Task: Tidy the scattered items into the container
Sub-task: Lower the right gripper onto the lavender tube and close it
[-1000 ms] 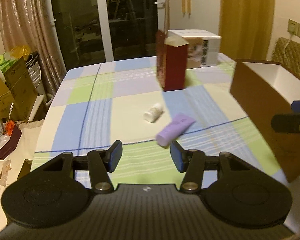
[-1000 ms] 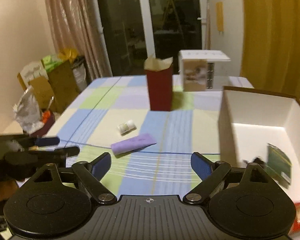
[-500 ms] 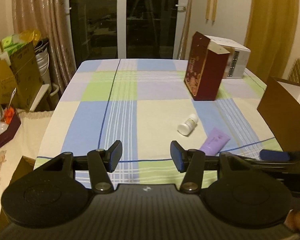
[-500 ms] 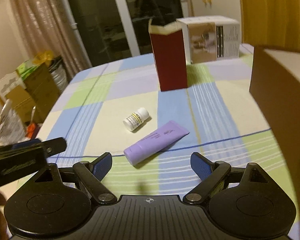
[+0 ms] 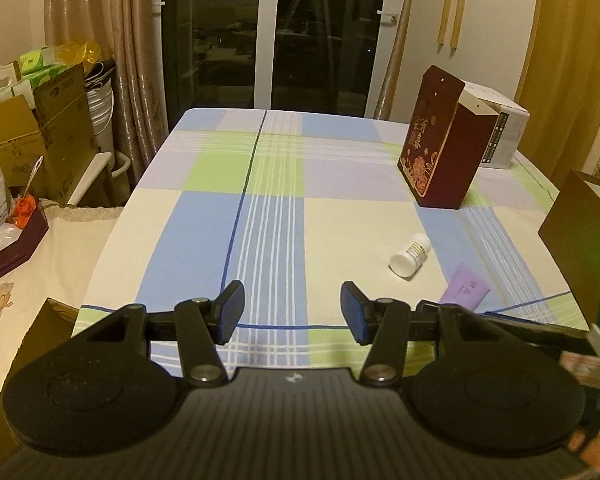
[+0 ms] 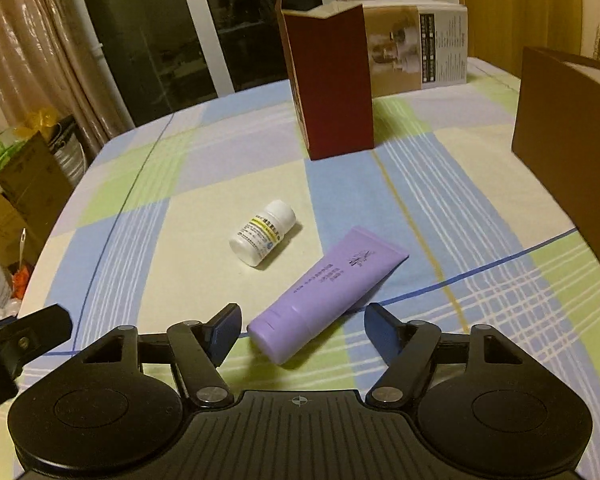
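A purple tube (image 6: 328,292) lies on the checked tablecloth, cap end toward me. My right gripper (image 6: 304,326) is low over it; its jaws are closing with the cap end between them, and gaps still show on both sides. A white pill bottle (image 6: 262,232) lies on its side just beyond the tube. In the left wrist view the bottle (image 5: 410,255) and tube (image 5: 464,290) are off to the right. My left gripper (image 5: 292,306) hangs open over bare cloth with nothing in it. The brown container box (image 6: 568,136) stands at the right.
A dark red carton (image 6: 332,84) stands upright beyond the bottle, with a white printed box (image 6: 420,44) behind it. Cardboard boxes and bags (image 5: 40,140) crowd the floor past the table's left edge. The left gripper's finger (image 6: 20,340) shows at the far left.
My right gripper came down and forward until the tube's cap end sat between its jaws, which narrowed. My left gripper slid left, away from the tube and bottle.
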Action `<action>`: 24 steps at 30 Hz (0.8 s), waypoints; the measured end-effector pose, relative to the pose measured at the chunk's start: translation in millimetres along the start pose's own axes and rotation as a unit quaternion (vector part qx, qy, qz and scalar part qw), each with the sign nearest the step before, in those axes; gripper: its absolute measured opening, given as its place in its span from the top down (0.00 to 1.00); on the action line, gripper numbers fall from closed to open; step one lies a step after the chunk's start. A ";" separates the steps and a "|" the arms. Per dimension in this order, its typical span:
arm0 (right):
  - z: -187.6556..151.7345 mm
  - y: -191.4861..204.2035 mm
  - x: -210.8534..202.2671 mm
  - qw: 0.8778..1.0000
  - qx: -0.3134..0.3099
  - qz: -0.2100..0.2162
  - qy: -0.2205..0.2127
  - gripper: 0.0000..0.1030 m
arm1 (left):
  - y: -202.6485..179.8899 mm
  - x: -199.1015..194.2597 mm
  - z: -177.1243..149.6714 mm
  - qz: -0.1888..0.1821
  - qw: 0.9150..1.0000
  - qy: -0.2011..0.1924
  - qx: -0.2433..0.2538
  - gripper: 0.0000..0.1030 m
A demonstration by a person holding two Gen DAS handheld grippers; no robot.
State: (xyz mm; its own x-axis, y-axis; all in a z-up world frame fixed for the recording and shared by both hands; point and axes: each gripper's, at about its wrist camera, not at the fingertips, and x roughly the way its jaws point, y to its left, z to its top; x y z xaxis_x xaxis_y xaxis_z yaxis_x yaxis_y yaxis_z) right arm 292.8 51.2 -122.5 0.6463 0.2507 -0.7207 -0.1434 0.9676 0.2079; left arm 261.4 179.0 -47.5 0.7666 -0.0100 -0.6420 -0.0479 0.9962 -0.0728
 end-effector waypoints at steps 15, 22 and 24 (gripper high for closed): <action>4.3 -28.6 0.1 0.997 -0.077 -0.013 0.006 0.70 | -22.8 15.1 1.4 -0.031 0.998 0.007 0.045 0.54; 12.9 -53.4 -5.5 0.995 -0.103 -0.004 -0.001 0.70 | -60.1 45.9 4.3 -0.052 0.994 0.015 0.099 0.54; 15.5 -61.6 -6.2 0.995 -0.100 0.004 0.005 0.70 | -70.4 56.5 6.0 -0.062 0.991 0.015 0.116 0.49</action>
State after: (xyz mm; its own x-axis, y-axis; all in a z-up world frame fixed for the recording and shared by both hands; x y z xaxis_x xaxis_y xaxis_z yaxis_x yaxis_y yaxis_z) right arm 309.2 -10.4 -120.6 0.6371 0.2571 -0.7266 -0.2956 0.9521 0.0778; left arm 311.9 108.8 -74.0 0.7372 -0.1337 -0.6623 0.1972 0.9801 0.0217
